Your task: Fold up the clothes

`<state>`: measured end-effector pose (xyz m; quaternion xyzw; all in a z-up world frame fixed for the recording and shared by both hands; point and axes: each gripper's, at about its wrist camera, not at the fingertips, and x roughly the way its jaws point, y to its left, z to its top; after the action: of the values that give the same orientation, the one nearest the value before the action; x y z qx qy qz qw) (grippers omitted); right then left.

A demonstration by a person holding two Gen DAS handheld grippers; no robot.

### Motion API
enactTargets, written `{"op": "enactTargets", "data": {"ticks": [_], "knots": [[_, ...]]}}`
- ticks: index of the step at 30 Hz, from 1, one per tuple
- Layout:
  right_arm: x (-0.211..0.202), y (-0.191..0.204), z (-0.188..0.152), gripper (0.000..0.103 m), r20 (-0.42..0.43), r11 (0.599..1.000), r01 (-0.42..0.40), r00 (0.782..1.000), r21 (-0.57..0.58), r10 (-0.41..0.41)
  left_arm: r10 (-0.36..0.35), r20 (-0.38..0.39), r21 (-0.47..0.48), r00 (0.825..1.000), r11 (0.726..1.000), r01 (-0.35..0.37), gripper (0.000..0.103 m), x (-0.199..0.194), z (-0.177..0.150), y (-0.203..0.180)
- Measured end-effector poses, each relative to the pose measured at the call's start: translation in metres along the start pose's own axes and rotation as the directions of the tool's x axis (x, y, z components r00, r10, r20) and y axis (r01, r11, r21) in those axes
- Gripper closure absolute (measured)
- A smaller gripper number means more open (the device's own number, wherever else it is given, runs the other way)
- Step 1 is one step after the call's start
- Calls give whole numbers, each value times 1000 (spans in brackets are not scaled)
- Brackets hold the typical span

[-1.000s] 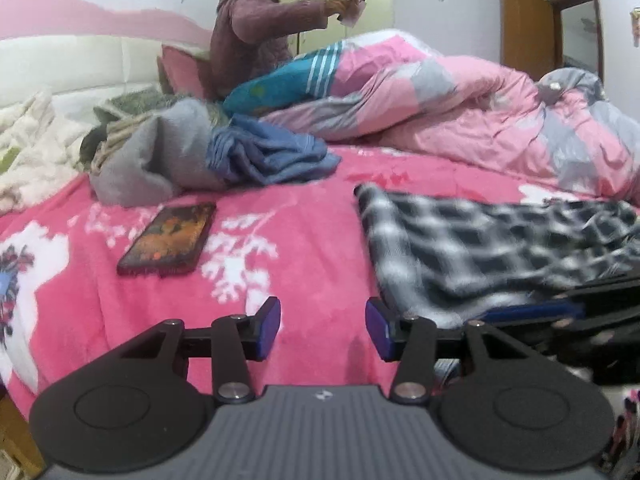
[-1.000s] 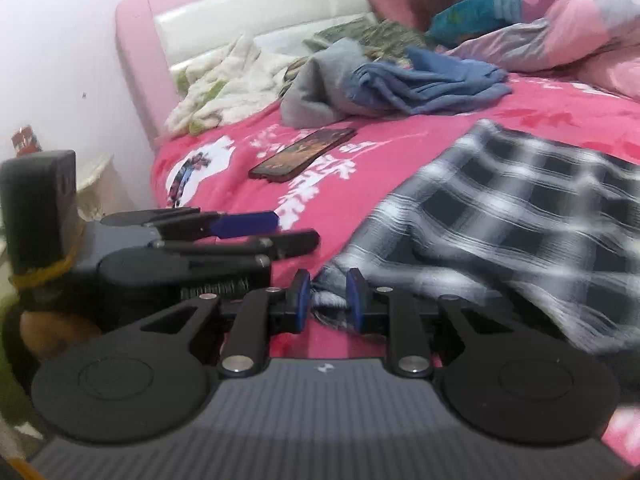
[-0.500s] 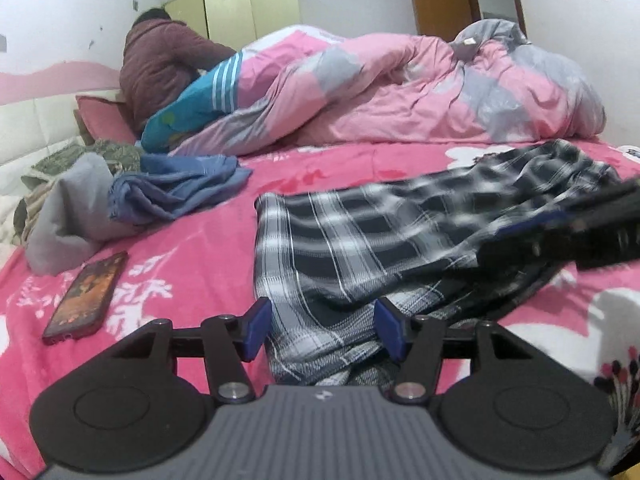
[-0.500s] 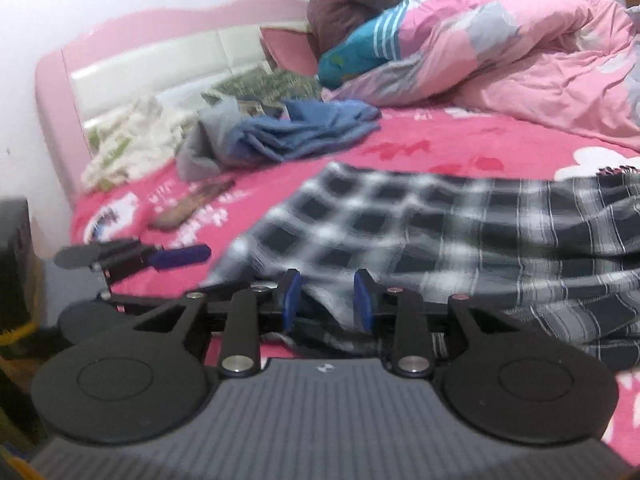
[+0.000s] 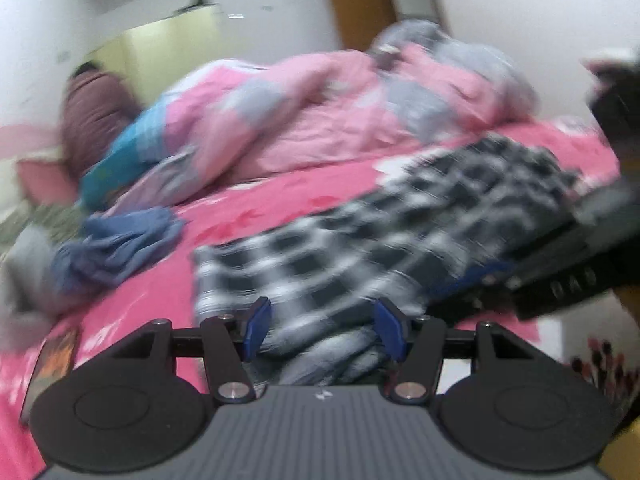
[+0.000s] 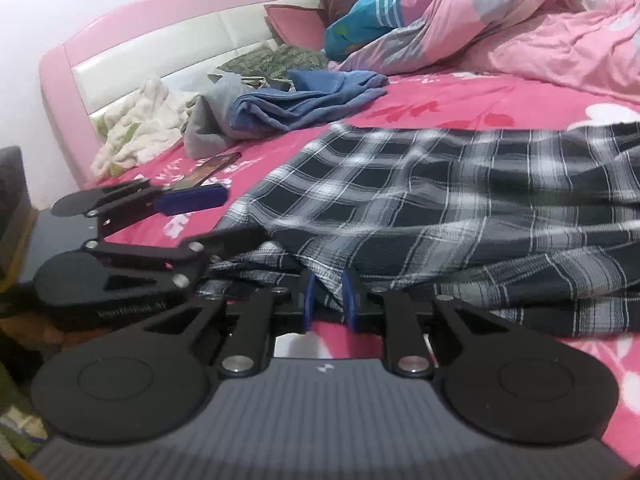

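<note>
While the plaid garment is spread on the bed, long axis 9 to 3 o'clock, its near hem is pinched by the right hand-held gripper; the left hand-held gripper is held agape at 9 o'clock.

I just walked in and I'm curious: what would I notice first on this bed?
Probably the big black-and-white checked shirt spread over the bright pink bedsheet right in front. The right gripper pinches its near edge, while the left gripper sits open over the bunched cloth. Behind lie a crumpled blue garment and a puffy pink quilt.
</note>
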<state>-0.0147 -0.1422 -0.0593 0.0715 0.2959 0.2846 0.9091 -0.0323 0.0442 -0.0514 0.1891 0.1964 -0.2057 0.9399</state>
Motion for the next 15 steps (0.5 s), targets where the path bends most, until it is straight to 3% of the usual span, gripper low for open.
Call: {"op": "enactTargets", "data": {"ticks": [3,7,10,15], "knots": [[-6,-6,3,88,1,1000,-6,1000,5,6,-7,-26,76,1000,997,9,45,9,0,-12],[2,-9,20,83,-63,993,-42,997,-113,35,-19,-62,85,998,996,25,49,13,0,-12],[8,-12,33,73,-113,977,-73,992,-200,51,-46,-85,87,995,995,53,59,14,0,-10],[18,-17,54,71,-200,932,-133,978,-338,68,-46,-87,114,995,992,56,91,17,-2,-12]]}}
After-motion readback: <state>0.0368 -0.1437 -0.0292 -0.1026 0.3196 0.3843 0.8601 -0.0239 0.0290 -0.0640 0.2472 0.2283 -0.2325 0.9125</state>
